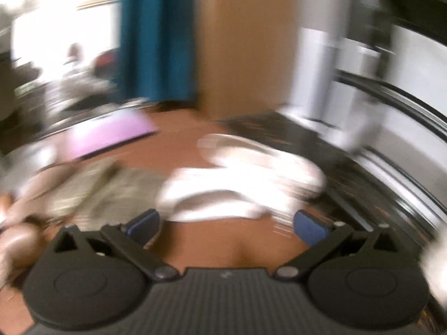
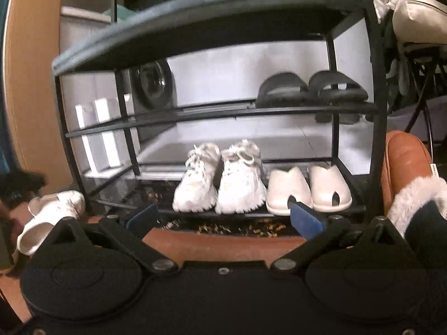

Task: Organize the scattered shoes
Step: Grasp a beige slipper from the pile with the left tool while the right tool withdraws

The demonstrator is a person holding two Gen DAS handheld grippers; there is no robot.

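White sneakers (image 2: 220, 178) and cream clogs (image 2: 308, 188) sit paired on the black rack's (image 2: 212, 8) bottom shelf, black slides (image 2: 310, 89) above; a white sandal (image 2: 50, 217) lies on the floor left; both grippers' fingers (image 2: 306, 222) spread wide, empty; left view blurred, a white shoe (image 1: 240, 184) ahead.

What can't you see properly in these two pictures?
- Left wrist view: all smeared by motion blur. The white shoe ahead of the left gripper shows no detail.
- Left wrist view: the grey thing beside it is too blurred to name.
- Right wrist view: the white sandal on the floor is partly hidden behind the right gripper.
- Right wrist view: the black sandals have their soles hidden by the shelf bar.
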